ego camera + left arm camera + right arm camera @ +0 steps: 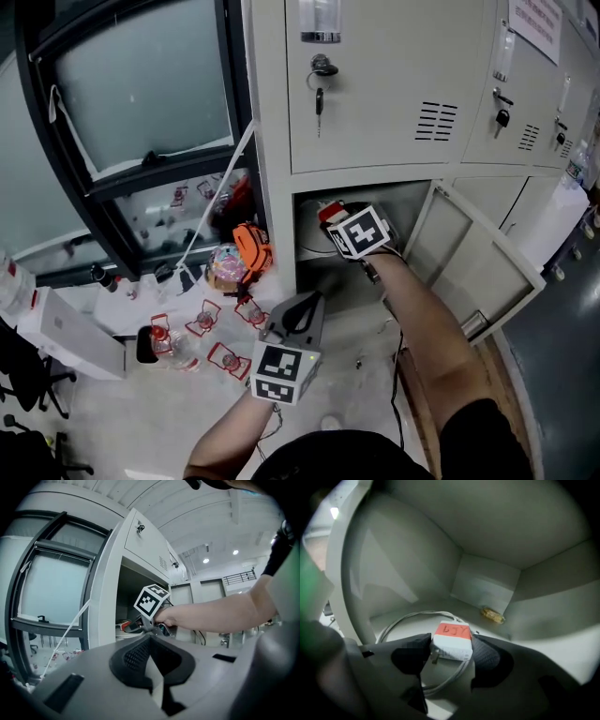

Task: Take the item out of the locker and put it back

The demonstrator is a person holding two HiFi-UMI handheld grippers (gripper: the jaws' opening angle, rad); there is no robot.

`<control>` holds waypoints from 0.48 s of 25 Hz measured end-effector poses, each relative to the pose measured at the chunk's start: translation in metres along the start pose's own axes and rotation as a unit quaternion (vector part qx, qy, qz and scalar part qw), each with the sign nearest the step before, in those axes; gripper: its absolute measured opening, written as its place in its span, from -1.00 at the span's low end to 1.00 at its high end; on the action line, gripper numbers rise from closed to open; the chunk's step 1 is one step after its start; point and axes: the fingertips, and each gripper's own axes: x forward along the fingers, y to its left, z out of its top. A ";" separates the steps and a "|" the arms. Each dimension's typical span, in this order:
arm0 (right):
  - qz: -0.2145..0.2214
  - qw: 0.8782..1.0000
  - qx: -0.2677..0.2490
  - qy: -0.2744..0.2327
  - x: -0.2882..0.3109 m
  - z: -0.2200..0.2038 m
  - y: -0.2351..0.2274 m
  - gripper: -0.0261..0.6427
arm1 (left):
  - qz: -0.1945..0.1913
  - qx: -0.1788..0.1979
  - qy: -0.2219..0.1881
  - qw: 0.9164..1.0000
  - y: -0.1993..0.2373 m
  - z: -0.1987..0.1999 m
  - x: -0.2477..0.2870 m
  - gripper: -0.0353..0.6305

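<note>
A white charger (451, 641) with a red label on top lies on the floor of the open lower locker compartment (487, 583), its white cable (401, 623) looped beside it. My right gripper (452, 647) reaches into that compartment and is shut on the charger, one pad against each side. The head view shows the right gripper (333, 220) inside the locker opening (412, 192), the arm stretched towards it. My left gripper (298, 314) hangs outside, in front of the locker, pointing at it. The left gripper (151, 639) is shut and holds nothing.
The locker door (469, 253) stands swung out to the right. A small yellowish object (492, 615) lies at the compartment's back corner. Left of the locker, on the floor, are several bottles (202, 323), an orange item (251, 248) and a white box (66, 333) under a window.
</note>
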 end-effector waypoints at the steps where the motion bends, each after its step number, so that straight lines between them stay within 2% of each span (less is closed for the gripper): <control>1: -0.007 1.000 -0.005 -0.007 -0.001 0.000 0.000 -0.12 | 0.004 0.002 -0.003 1.000 0.002 0.000 -0.003 -0.88; 12: -0.046 0.995 -0.009 -0.089 -0.033 0.004 0.002 -0.12 | 0.023 -0.004 0.004 1.000 0.006 -0.011 -0.029 -0.88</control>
